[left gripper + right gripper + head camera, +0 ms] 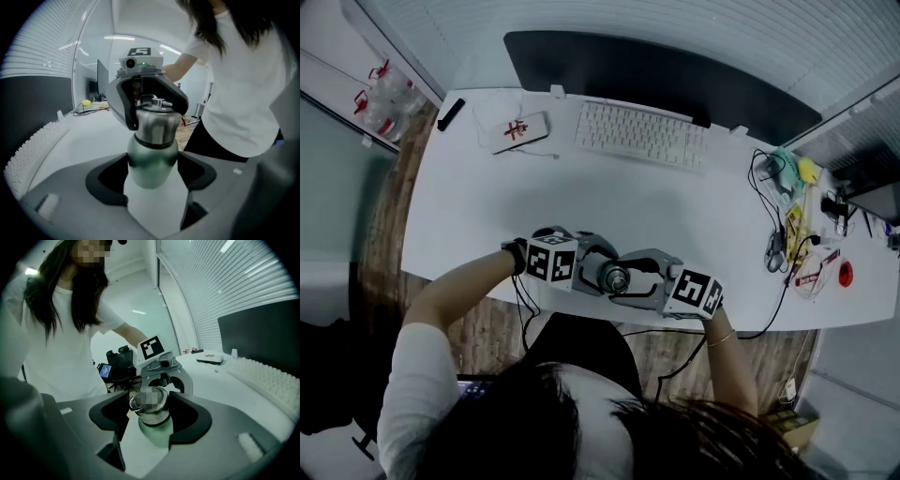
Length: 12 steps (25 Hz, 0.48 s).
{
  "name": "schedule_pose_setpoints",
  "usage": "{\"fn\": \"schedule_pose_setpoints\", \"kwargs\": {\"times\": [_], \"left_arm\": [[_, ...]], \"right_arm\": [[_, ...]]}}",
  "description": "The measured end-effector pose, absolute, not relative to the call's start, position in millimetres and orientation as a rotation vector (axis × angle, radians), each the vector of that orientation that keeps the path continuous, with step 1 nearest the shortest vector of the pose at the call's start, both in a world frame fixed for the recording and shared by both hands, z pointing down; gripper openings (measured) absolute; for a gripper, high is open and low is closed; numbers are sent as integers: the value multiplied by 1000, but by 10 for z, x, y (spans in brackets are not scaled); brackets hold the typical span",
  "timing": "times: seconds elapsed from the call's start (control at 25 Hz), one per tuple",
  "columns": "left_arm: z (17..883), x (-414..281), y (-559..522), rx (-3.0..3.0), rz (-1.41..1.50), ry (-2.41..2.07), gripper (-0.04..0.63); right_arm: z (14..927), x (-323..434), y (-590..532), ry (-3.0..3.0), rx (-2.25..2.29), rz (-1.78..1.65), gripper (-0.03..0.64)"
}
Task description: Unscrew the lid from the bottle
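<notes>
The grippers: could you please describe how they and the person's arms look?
The left gripper and right gripper are grey, with curved jaws lined by dark pads. Each carries a white cube of black square markers, and black cables trail from them. The person wears a white short-sleeved top and a bracelet.

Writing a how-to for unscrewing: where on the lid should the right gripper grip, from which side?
I'd grip the lid on its round steel side wall, jaws opposite, coming end-on from the top; the left gripper holds the green body, leaving only that end free.

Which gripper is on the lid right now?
The right gripper clamps the steel lid; the left gripper holds the green bottle lower down.
</notes>
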<state>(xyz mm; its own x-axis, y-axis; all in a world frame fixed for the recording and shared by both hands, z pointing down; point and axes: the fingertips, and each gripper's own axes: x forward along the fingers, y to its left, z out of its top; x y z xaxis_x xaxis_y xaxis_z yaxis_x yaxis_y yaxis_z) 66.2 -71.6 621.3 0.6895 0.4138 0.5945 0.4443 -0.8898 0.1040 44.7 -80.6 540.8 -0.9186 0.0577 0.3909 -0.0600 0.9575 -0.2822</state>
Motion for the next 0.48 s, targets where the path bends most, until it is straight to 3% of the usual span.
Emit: {"fn": "schedule_pose_setpoints", "kwargs": {"times": [0.2, 0.48], "left_arm": [[6225, 667, -722, -2859, -964, -693, 380], [6242, 643, -722, -2997, -918, -435, 379]], "right_arm": [[5422, 462, -823, -2673, 52, 438, 267], [5192, 645, -933, -2787, 807, 618, 268]]}}
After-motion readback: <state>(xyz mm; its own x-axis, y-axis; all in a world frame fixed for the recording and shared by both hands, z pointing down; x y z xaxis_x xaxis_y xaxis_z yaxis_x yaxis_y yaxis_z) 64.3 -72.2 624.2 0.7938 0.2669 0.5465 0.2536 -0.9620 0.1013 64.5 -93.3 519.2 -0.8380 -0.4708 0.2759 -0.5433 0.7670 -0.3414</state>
